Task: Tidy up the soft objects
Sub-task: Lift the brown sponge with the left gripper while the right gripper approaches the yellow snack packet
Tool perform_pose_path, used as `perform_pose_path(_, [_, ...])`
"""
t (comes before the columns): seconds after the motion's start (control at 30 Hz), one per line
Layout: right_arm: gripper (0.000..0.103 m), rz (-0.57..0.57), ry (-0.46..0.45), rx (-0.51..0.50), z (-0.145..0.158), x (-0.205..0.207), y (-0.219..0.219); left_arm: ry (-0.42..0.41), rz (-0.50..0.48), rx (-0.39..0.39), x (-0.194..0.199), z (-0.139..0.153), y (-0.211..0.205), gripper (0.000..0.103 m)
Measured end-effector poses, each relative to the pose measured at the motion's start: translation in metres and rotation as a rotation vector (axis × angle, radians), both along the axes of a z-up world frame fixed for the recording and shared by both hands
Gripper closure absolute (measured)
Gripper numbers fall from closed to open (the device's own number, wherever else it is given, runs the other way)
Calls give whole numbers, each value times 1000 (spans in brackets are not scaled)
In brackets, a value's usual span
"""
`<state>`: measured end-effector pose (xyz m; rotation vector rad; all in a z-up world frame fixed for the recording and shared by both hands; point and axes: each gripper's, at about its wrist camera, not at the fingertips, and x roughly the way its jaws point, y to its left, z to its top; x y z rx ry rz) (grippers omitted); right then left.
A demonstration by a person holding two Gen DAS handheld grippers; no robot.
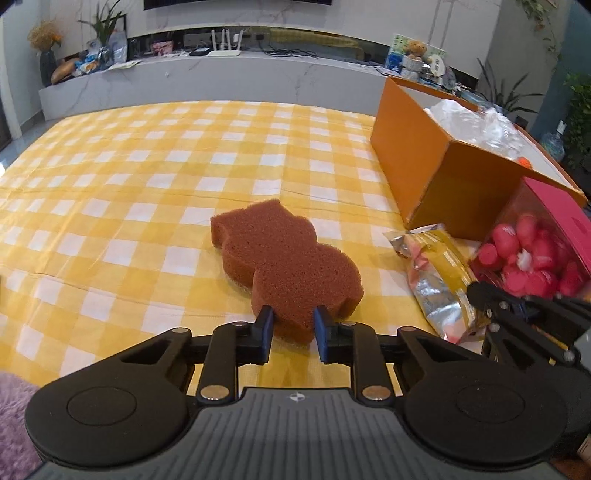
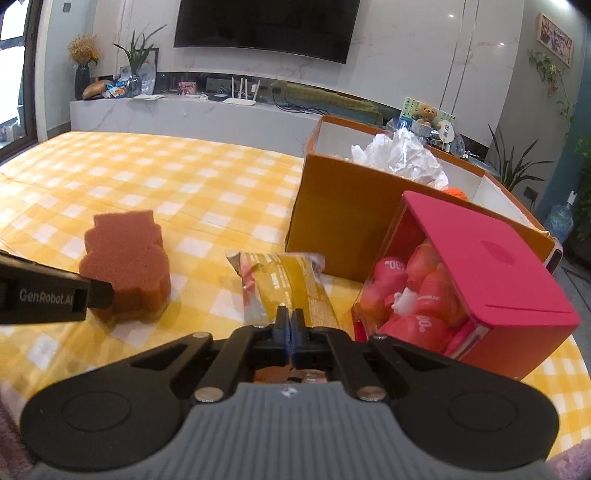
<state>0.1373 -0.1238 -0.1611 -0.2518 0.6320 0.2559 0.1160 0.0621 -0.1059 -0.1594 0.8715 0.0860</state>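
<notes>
Sponge (image 1: pixel 284 266), brown and lobed, lies mid-frame on the yellow checked counter (image 1: pixel 147 166), its near end pinched by the left hand-held gripper (image 1: pixel 293 321). At right stands an orange box (image 1: pixel 424 155) of white wrapping, then a pink-lidded box (image 2: pixel 491 258) of pink balls. The right hand-held gripper (image 2: pixel 290 317) is clenched on a foil snack packet (image 2: pixel 291 280). Behind, a marble shelf (image 2: pixel 184 110) and television (image 2: pixel 266 26).

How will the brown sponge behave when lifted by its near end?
The brown sponge looks porous, so probably light and squashy; the left tongs already pinch its narrow end. Long and thick, it may droop slightly. Its rough foam probably won't slip.
</notes>
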Motion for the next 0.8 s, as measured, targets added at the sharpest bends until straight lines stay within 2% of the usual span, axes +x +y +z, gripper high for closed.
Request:
perform_pose_path(0.17, [103, 22, 16, 38, 15, -20, -11, 33, -77, -38, -23, 9, -3, 78])
perform_pose_path(0.27, [103, 22, 77, 80, 19, -34, -25, 65, -167, -39, -37, 16, -9, 79])
perform_pose_path(0.33, [103, 20, 130, 133, 20, -44, -36, 88, -223, -8, -45, 21, -14, 79])
perform_pose_path(0.43, [103, 23, 166, 162, 21, -55, -47, 156, -290, 81, -52, 18, -21, 79])
perform_pose_path(0.53, [103, 27, 209, 196, 17, -57, -50, 216, -261, 97, -53, 7, -19, 79])
perform_pose_path(0.67, [103, 41, 230, 203, 9, -58, -49, 178, -236, 112, -57, 3, -19, 76])
perform_pose_path(0.73, [100, 47, 222, 212, 9, -60, -52, 154, -237, 101, -59, 4, -19, 68])
perform_pose_path(0.8, [96, 41, 192, 241, 15, -63, -57, 121, -238, 78, -62, 8, -18, 44])
